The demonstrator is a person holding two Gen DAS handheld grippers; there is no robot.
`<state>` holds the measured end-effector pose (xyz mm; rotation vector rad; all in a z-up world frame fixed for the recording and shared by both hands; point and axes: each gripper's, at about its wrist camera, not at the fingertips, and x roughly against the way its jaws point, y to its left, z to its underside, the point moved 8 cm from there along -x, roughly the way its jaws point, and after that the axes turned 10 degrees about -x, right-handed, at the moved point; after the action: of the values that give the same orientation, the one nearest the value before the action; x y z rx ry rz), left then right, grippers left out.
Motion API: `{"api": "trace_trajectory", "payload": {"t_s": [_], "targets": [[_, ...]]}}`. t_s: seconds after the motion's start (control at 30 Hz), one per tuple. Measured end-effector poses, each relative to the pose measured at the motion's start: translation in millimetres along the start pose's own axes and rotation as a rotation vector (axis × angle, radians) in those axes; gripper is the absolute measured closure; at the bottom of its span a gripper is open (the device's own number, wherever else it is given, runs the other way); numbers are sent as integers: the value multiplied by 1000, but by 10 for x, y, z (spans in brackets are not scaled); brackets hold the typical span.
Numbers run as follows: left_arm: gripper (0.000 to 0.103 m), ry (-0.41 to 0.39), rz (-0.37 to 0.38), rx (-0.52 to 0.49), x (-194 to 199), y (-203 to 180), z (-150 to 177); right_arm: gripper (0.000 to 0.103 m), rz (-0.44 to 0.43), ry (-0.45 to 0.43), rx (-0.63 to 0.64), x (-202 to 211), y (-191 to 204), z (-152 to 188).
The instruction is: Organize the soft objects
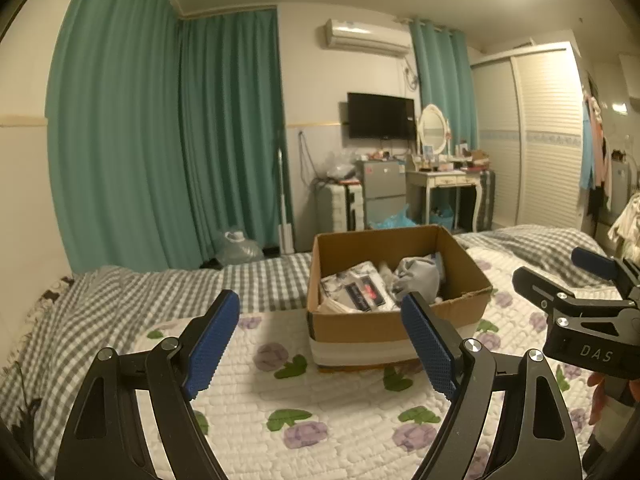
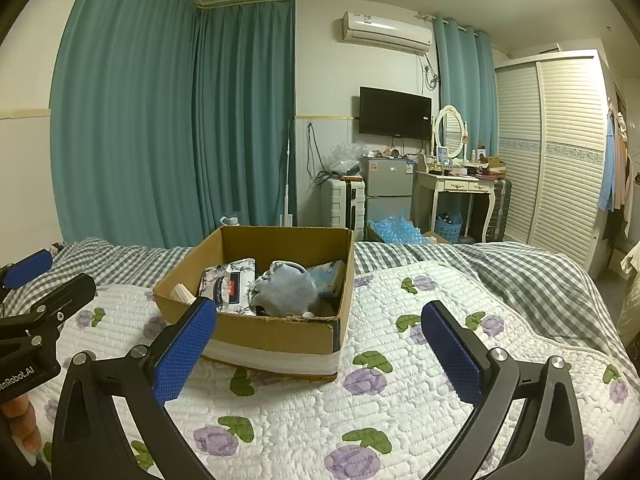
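Observation:
An open cardboard box (image 1: 400,330) (image 2: 276,334) stands on the bed's quilt. In it lie a floral tissue pack (image 1: 356,292) (image 2: 230,284), a grey-blue bundled cloth (image 1: 418,278) (image 2: 286,290) and a light blue soft item (image 2: 328,276). My left gripper (image 1: 322,340) is open and empty, held above the quilt just in front of the box. My right gripper (image 2: 320,350) is open and empty, in front and to the right of the box. Each gripper shows at the edge of the other's view: the right gripper (image 1: 568,280), the left gripper (image 2: 52,276).
A white quilt with purple flowers (image 2: 400,400) covers the bed, over a grey checked sheet (image 1: 120,300). Beyond the bed stand teal curtains (image 1: 160,140), a small fridge (image 2: 386,184), a dressing table (image 2: 460,188), a TV (image 2: 394,114) and a wardrobe (image 2: 552,152).

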<state>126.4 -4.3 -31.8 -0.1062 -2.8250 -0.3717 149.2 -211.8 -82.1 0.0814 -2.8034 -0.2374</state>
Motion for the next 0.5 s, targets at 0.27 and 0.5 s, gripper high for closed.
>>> {"api": "trace_trajectory", "payload": {"t_s": [0.27, 0.5], "targets": [[19, 5, -3, -2, 3, -5, -7, 0, 2, 4, 2, -13, 17, 16], [19, 6, -4, -2, 0, -9, -11, 0, 4, 5, 4, -16, 15, 25]]}}
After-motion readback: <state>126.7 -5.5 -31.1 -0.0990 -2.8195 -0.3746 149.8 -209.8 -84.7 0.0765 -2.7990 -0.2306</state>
